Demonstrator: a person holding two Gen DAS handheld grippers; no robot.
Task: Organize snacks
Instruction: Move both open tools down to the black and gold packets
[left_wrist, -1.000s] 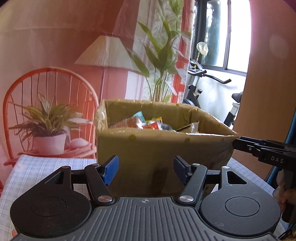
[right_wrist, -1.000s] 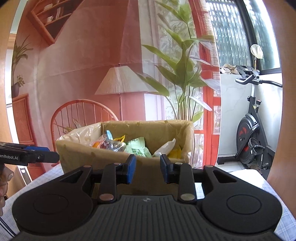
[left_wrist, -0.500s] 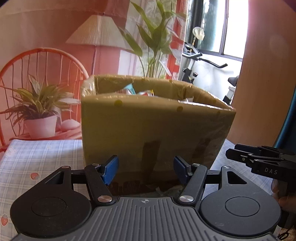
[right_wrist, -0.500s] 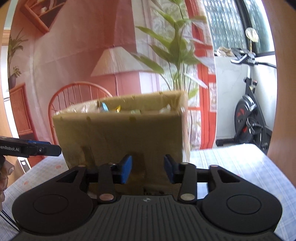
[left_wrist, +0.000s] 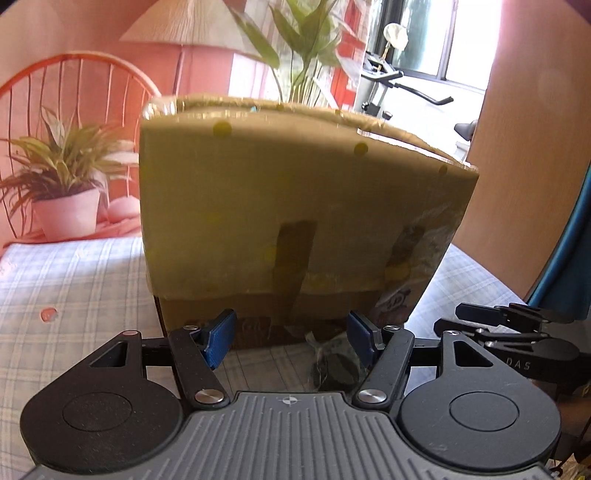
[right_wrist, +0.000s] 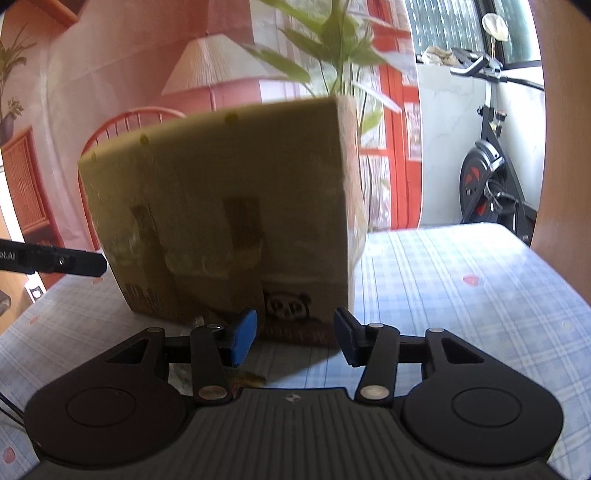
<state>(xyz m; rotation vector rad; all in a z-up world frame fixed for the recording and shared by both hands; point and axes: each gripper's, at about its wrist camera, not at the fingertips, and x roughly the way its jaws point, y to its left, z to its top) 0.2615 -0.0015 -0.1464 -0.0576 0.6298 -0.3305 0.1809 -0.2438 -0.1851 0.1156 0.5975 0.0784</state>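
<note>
Box (left_wrist: 295, 206) stands on checked worktop (left_wrist: 74, 280), toward its far edge; I see its near wall only, contents hidden. My left gripper (left_wrist: 290, 338) low before box, fingers wide, empty. Dark wrapped snack (left_wrist: 338, 365) on worktop between them. My right gripper (right_wrist: 293, 338) likewise low, fingers moderately apart, empty.

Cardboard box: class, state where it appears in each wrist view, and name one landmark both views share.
Left wrist view: the cardboard box fills the centre, beyond the open left gripper.
Right wrist view: cardboard box centre-left, beyond the open right gripper.
Shared landmark: exercise bike.
</note>
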